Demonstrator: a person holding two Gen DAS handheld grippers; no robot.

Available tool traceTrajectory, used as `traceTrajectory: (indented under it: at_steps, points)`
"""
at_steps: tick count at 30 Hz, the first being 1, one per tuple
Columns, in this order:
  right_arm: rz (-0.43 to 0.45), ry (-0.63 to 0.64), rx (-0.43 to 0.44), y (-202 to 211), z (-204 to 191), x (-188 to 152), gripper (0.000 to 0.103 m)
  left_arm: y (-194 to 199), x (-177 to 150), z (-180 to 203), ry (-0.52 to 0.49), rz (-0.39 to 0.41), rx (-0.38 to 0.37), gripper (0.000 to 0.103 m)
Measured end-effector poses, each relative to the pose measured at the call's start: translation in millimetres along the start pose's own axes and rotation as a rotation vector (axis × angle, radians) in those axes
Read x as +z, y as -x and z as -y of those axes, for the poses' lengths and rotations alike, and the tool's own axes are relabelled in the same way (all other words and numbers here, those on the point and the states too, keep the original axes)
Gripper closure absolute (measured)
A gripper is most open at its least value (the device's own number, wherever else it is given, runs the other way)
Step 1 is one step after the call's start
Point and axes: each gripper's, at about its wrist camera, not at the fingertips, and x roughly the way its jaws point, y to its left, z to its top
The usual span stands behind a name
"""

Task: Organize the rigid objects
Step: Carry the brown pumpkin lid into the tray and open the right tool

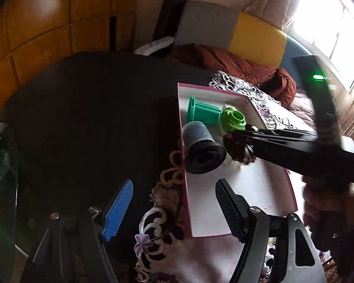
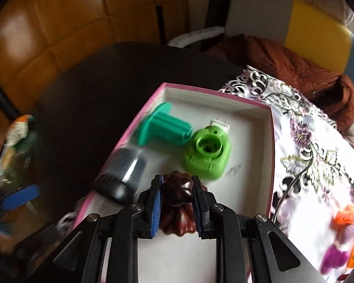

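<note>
While clamped on a dark brown figurine [image 2: 178, 194], the right tool [image 2: 177, 208] hangs over the near part of the pink-rimmed box [image 2: 270, 141]. Beyond it in the box: lime plug-in part [image 2: 206, 156], teal spool [image 2: 165, 127] by the far-left corner, grey-black cylinder [image 2: 124, 176] along the left wall. Left tool [image 1: 177, 208] stands wide with nothing in it, straddling the box's [image 1: 185, 172] left wall. Box sits on a floral cloth [image 2: 306, 146] over the dark surface [image 1: 87, 108]; small colourful pieces [image 2: 342, 240] lie near the cloth's right edge.
</note>
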Motion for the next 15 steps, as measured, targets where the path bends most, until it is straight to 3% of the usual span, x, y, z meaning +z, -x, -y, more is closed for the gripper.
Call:
traceTrajectory:
  at_steps: [6, 10, 15]
  points:
    - [0.01, 0.006, -0.033, 2.8, 1.5, 5.5, 0.075, -1.7, -1.9, 0.4, -0.006, 0.005, 0.006, 0.029]
    - [0.042, -0.012, -0.009, 16.5, 8.7, -1.6, 0.051, -2.8, -2.2, 2.8, -0.012, 0.004, 0.008, 0.029]
    - [0.1, -0.042, 0.011, 44.1, 19.7, -14.6, 0.036, 0.9, -2.9, 10.1, -0.03, 0.013, 0.015, 0.028]
